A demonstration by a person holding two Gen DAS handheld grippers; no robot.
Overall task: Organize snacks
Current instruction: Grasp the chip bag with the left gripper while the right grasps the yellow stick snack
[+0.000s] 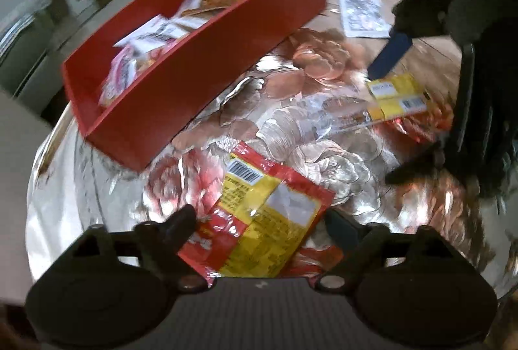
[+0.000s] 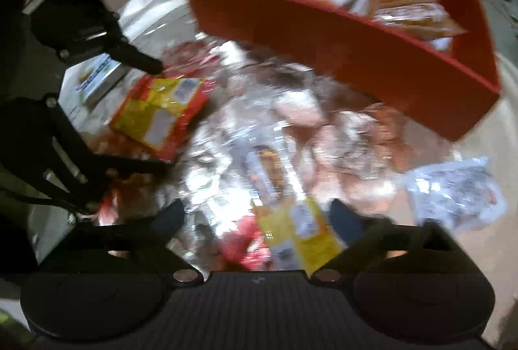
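— Red-and-yellow snack packet (image 1: 259, 217) lies flat on the shiny flowered surface (image 1: 340, 162), right between the spread fingers of the left tongs (image 1: 260, 223), which stand wide apart and pinch nothing.

— And the other pair?

— Right tongs (image 2: 257, 220) also stand spread and empty, over a smaller yellow packet (image 2: 301, 236) (that view is badly smeared, so whether the fingers touch it I cannot tell).

— Where is everything meant to end up?

— Red tray (image 1: 181, 81) sits ahead of both tools, to the left as the left one looks and to the right as the right one looks, already holding several wrappers. A white packet (image 2: 453, 191) lies loose on the surface to the right.

— What does the next move turn on?

— Likely the big packet's long axis: it runs on a slant away from the left tongs, toward the upper left, so the fingers straddle its narrower width. The left one is plainly the nearer.
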